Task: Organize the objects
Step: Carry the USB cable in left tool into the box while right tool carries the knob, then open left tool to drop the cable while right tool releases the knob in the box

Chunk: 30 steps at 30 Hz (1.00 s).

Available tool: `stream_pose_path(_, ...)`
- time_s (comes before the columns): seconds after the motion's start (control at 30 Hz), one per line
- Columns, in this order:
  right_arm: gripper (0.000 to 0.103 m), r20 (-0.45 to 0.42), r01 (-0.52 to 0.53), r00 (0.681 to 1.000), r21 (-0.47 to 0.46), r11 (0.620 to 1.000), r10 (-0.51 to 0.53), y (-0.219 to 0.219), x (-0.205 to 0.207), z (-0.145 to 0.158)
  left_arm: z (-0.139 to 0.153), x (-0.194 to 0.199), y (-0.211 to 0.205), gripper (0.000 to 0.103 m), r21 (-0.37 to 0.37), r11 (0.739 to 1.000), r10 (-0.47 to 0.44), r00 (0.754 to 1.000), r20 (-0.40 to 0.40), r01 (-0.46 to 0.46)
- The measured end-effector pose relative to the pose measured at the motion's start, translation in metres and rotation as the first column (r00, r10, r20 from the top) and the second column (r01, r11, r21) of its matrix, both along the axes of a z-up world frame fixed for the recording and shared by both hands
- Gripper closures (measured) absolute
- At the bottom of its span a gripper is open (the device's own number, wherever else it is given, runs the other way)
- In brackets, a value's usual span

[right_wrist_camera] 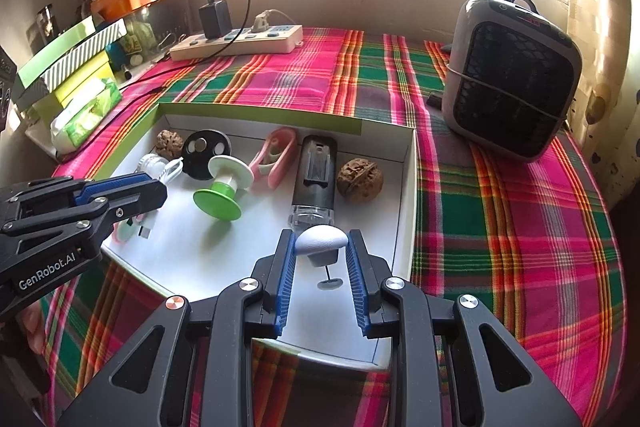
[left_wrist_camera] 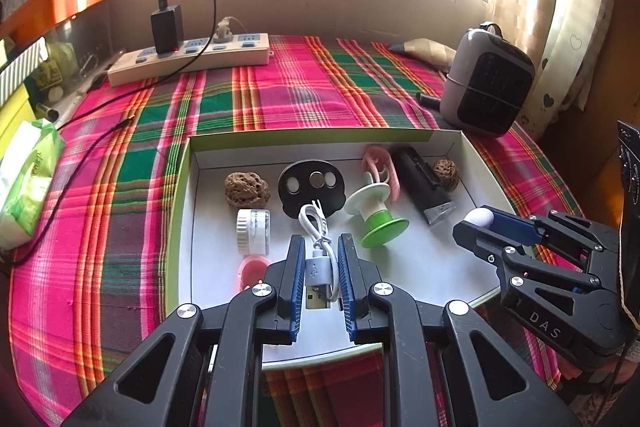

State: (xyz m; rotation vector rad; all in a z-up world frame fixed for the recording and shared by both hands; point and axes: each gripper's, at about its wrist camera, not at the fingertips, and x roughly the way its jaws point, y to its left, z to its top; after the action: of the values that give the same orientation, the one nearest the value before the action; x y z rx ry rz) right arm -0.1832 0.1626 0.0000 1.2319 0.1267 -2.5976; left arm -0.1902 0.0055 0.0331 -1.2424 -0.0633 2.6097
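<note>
The bench (left_wrist_camera: 304,87) wears a pink and green plaid cloth, and on it sits the shallow white box (left_wrist_camera: 320,137) with a green rim that serves as the collecting place. Already lying in the box are a dark cylindrical device (right_wrist_camera: 314,171), a green and white spool-like piece (right_wrist_camera: 222,193), a black disc (left_wrist_camera: 314,185) with holes, a pink clip (right_wrist_camera: 276,155), two walnuts (left_wrist_camera: 246,189) (right_wrist_camera: 360,181) and a small clear jar (left_wrist_camera: 253,229).

The left tongs (left_wrist_camera: 319,259) are closed on a short white USB cable (left_wrist_camera: 318,263), its plug end pinned between the blue pads and its loop hanging forward above the near part of the box floor. The right tongs (right_wrist_camera: 321,255) are closed nearly as tight on a small white mushroom-shaped knob (right_wrist_camera: 322,241), held above the box's near right area, just in front of the dark device.

This looks like the placing step, both items carried over the box. The next move calls for lowering each onto bare floor, clear of the jar and spool, then parting the pads.
</note>
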Motion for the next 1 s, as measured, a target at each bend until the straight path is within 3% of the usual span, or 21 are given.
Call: stream_pose_path(1.0, 0.076, -0.009, -0.026, 1.000, 0.043, 0.999, 0.026, -0.010, -0.003, -0.008, -0.012, -0.012, 0.003, 0.088, -0.030, 0.999, 0.018, 1.000, 0.024, -0.017)
